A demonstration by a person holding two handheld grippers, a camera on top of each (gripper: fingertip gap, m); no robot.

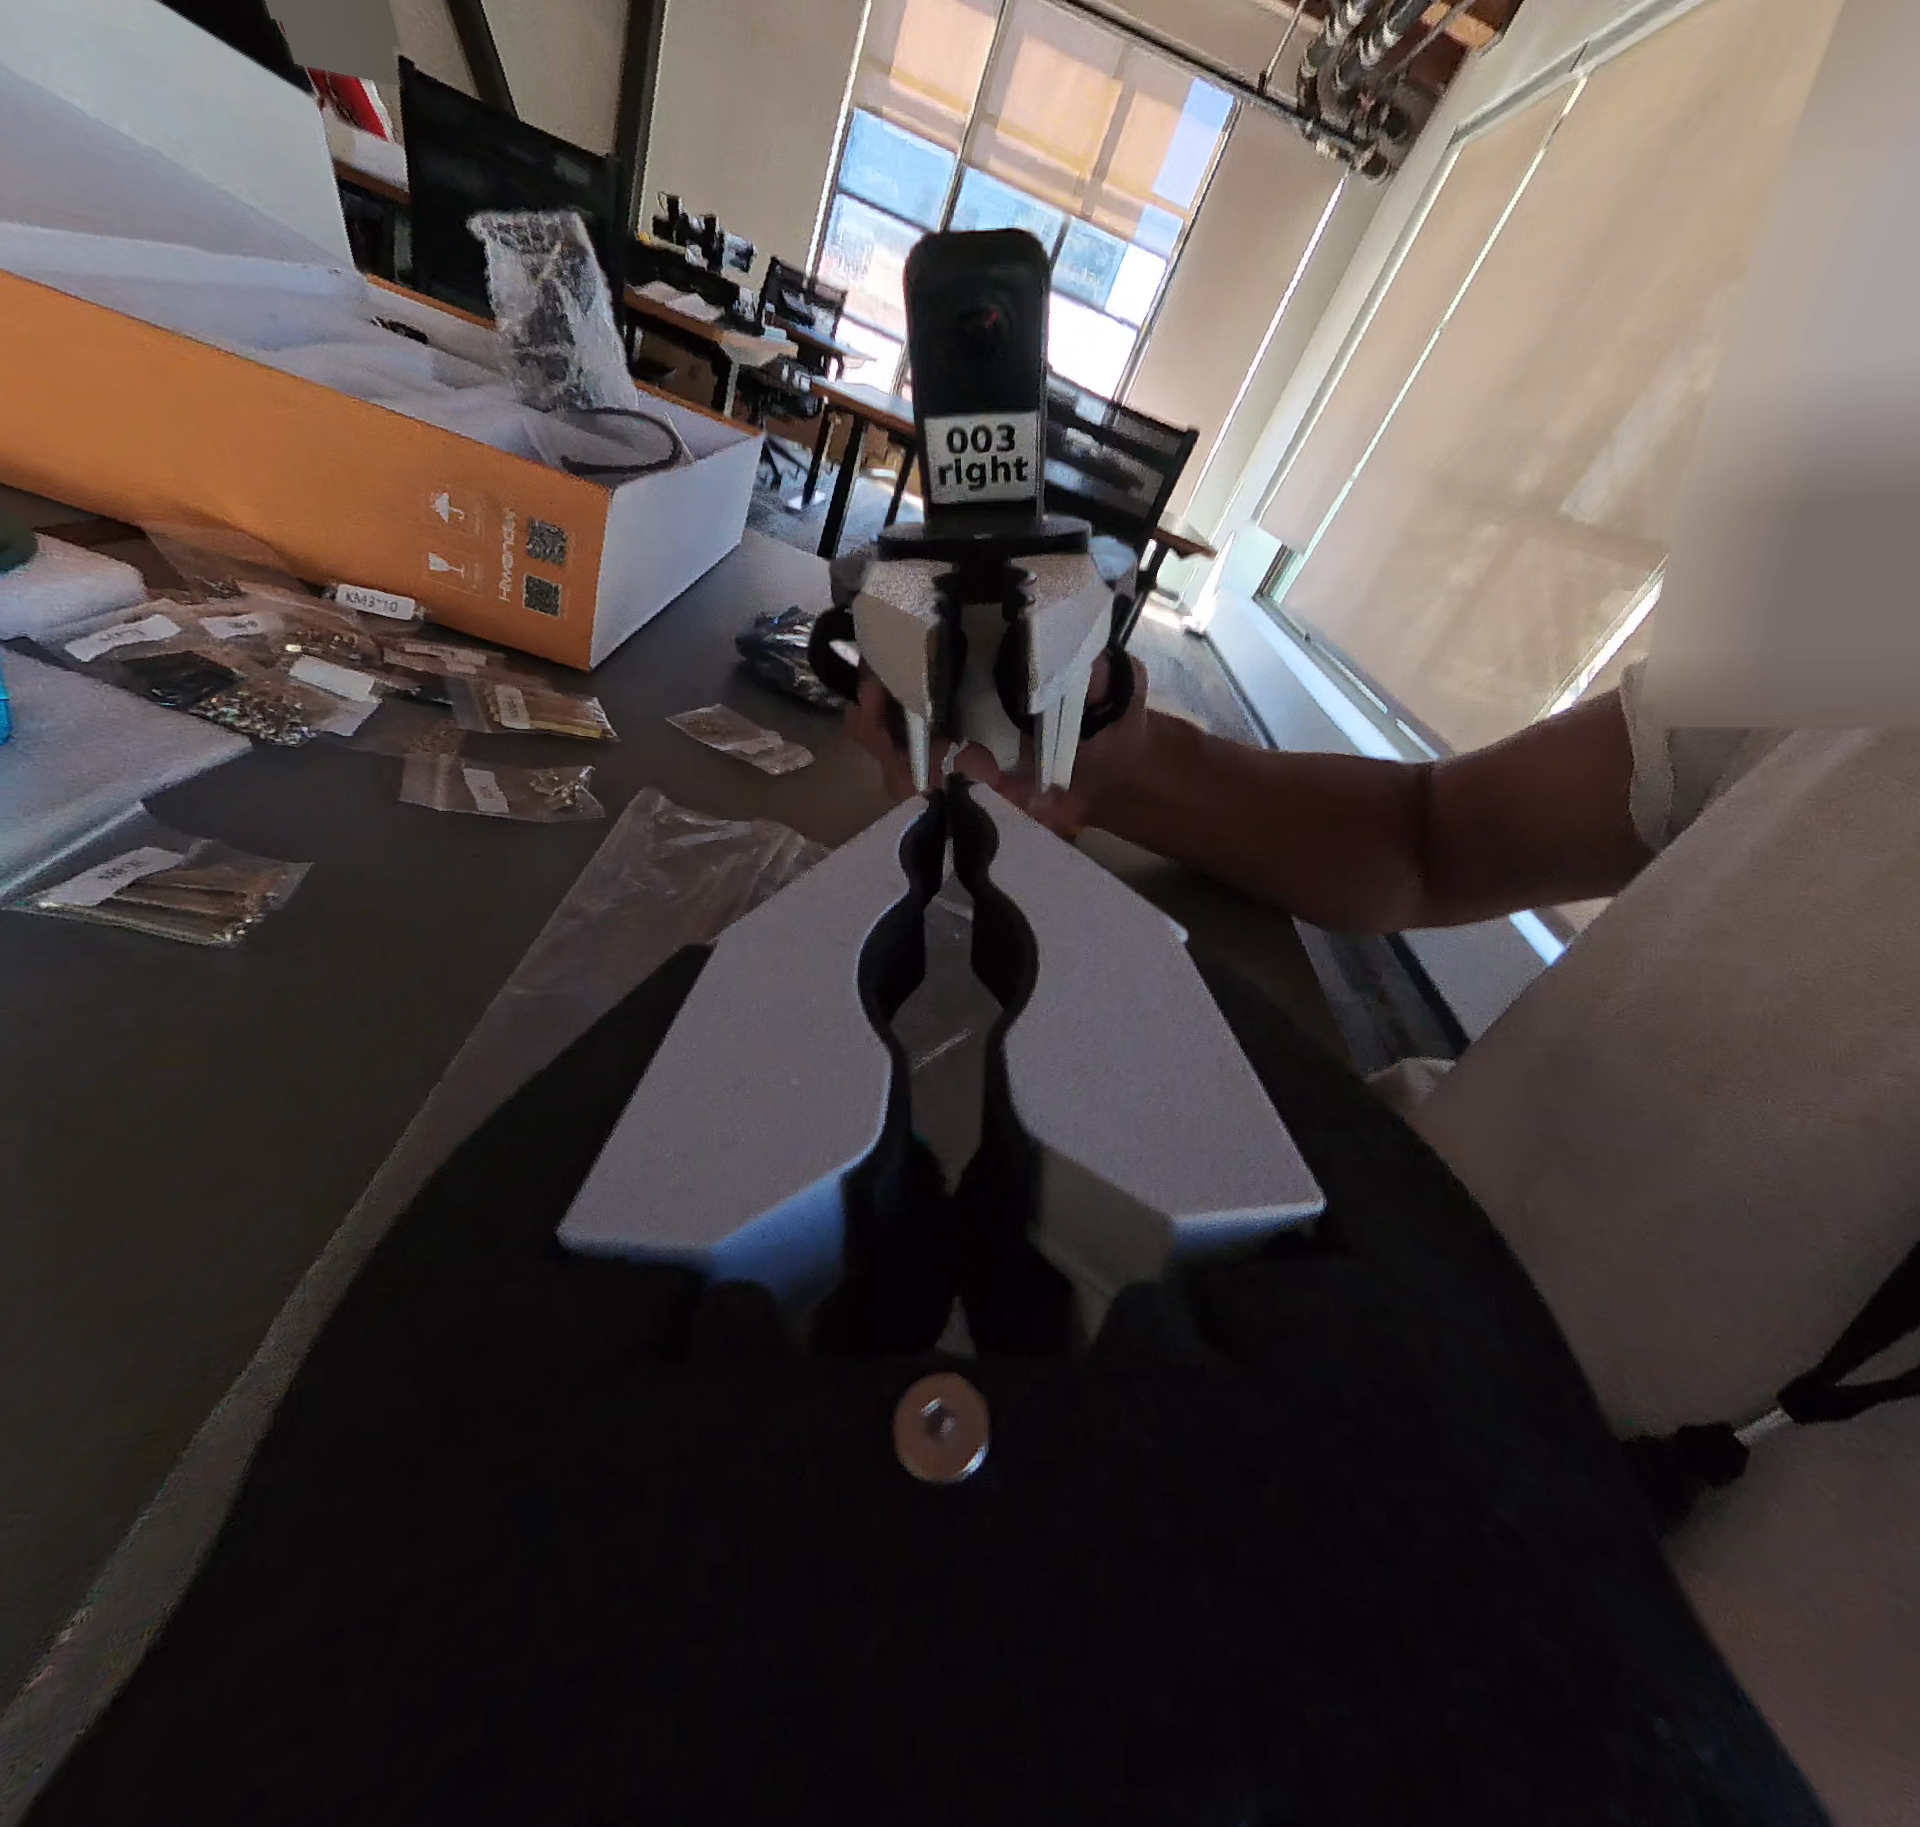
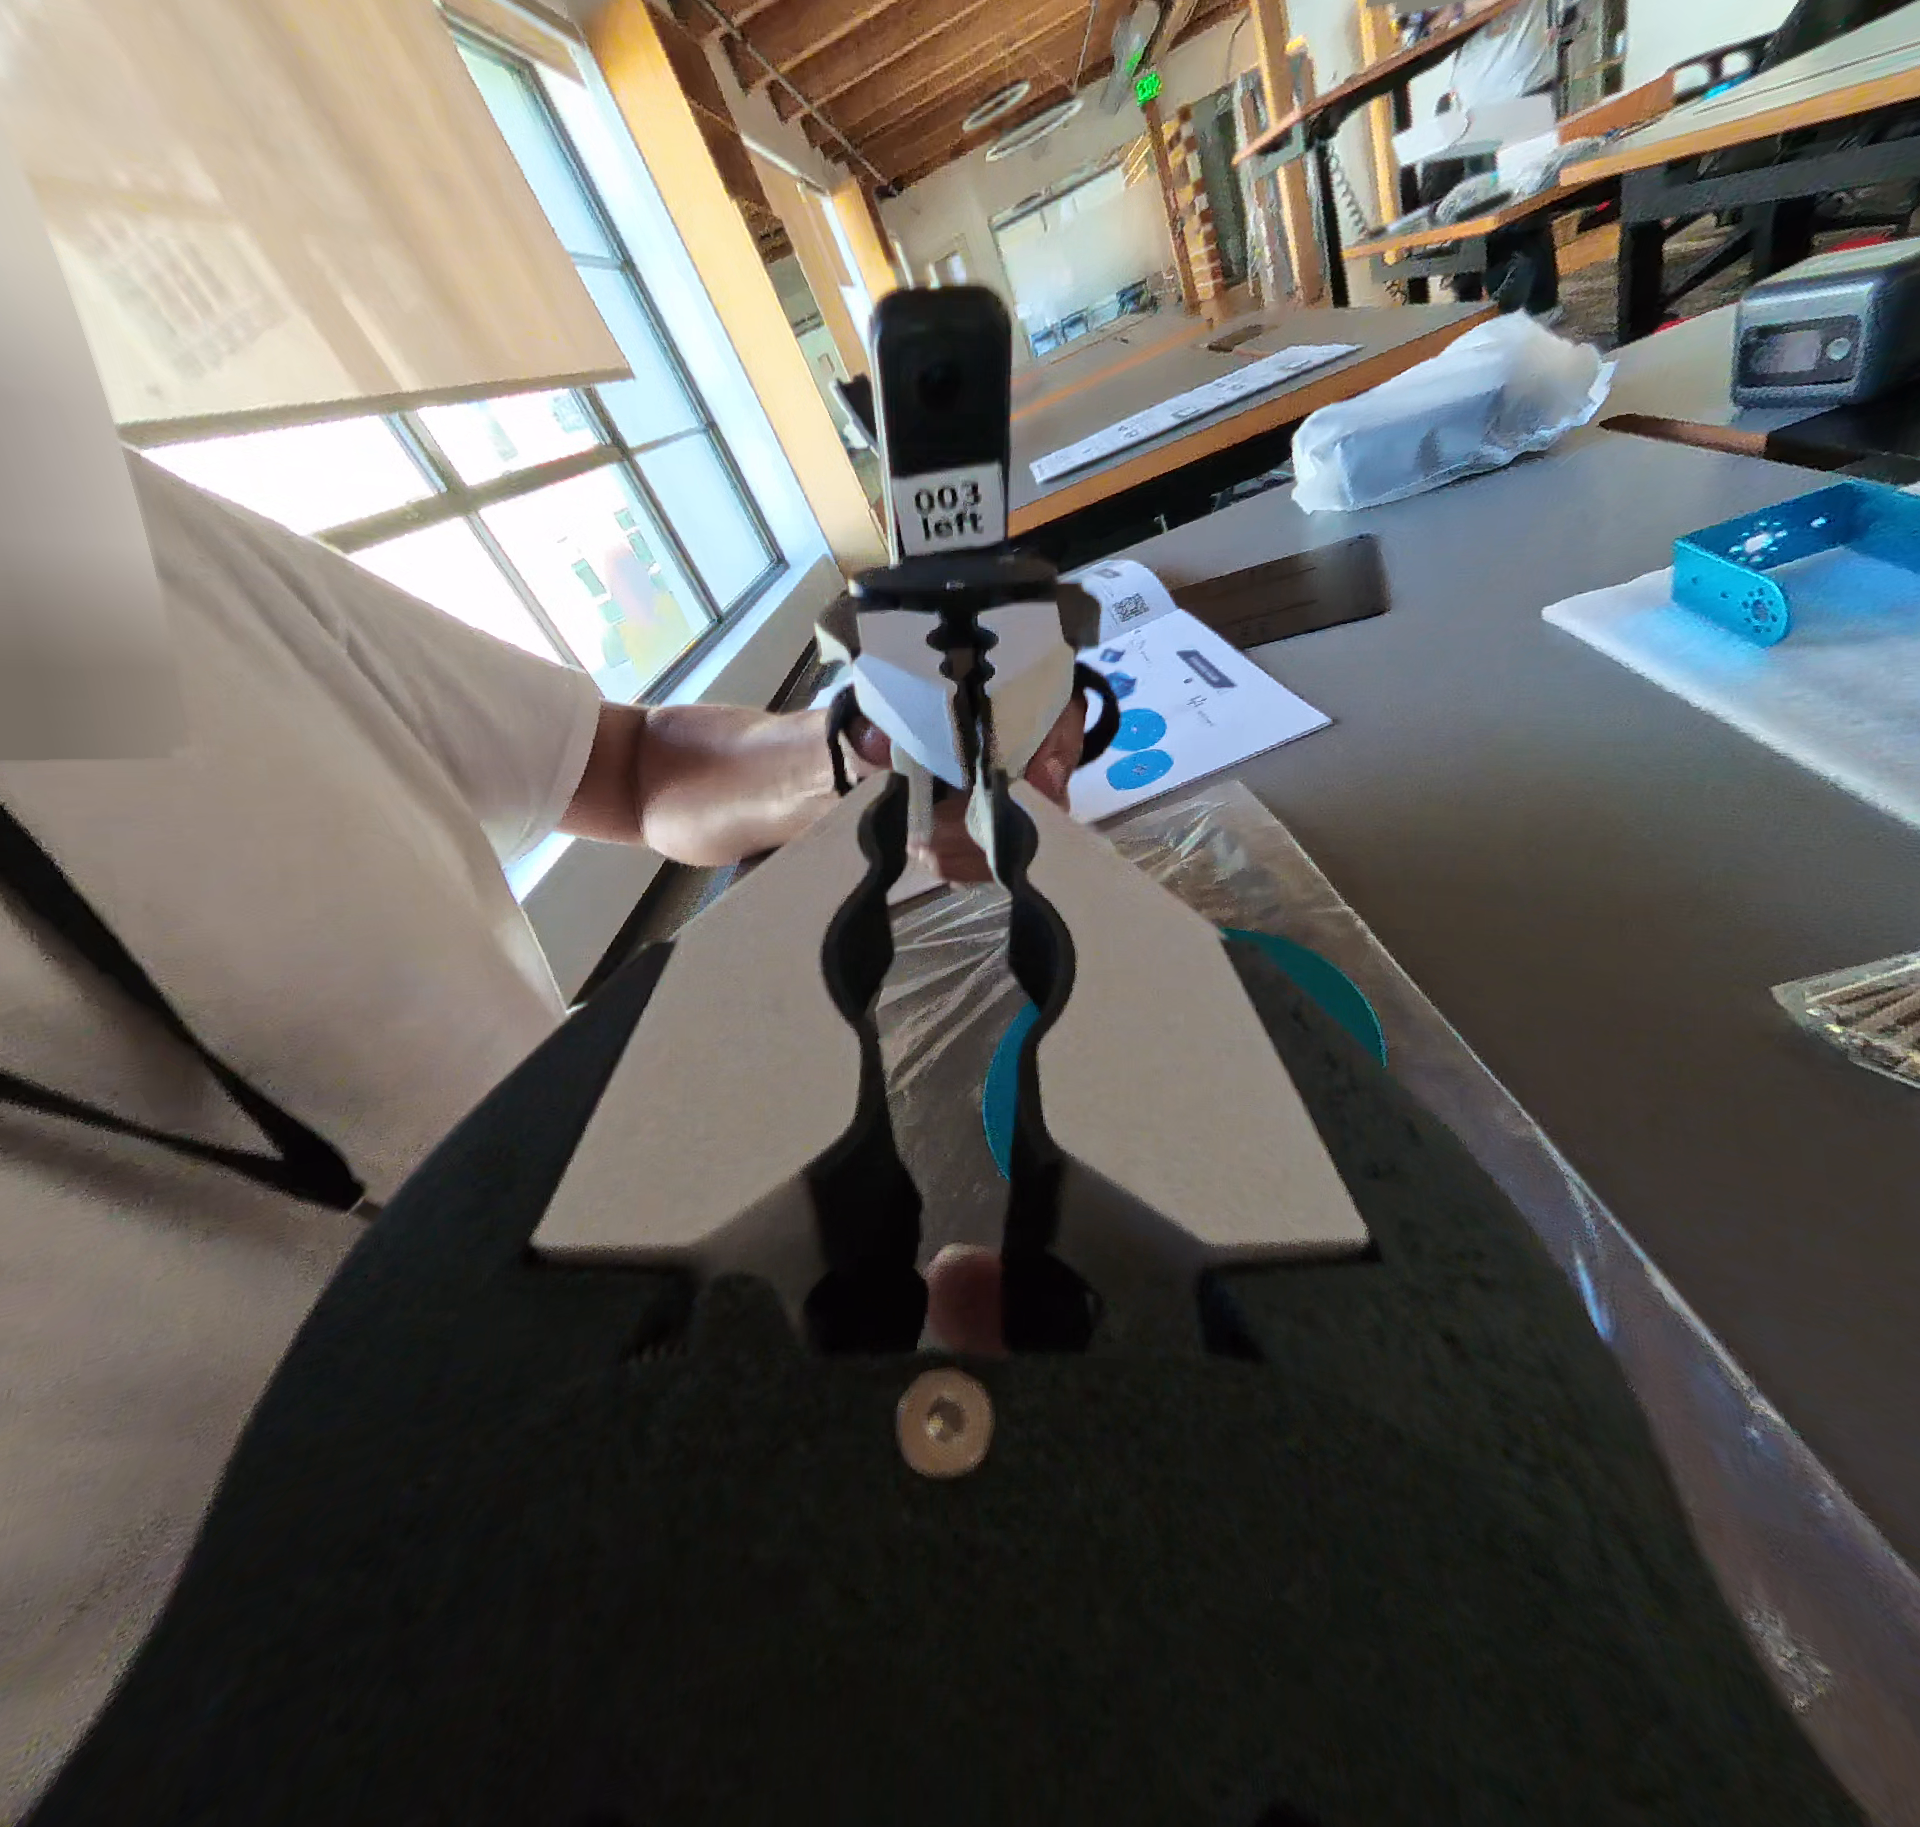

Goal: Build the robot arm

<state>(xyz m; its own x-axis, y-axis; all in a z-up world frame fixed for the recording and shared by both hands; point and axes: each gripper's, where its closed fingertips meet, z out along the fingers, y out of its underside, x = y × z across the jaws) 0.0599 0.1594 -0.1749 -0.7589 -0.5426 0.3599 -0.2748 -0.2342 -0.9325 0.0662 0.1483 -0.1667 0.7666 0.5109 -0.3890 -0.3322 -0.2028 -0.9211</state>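
My left gripper has its fingertips closed together, with nothing visible between them. My right gripper is slightly open and empty. The two face each other tip to tip above the dark grey table, each held in a hand. The right gripper shows straight ahead in the left wrist view, and the left gripper in the right wrist view. A clear plastic bag lies flat on the table under both. In the right wrist view the bag holds a blue disc, partly hidden by my finger.
An open orange and white box and several small bags of screws lie to the far left. A booklet, a black plate, a blue metal bracket on white foam and a wrapped parcel lie beyond. The person's torso is close by. Less than 4 cm separates the two grippers' tips.
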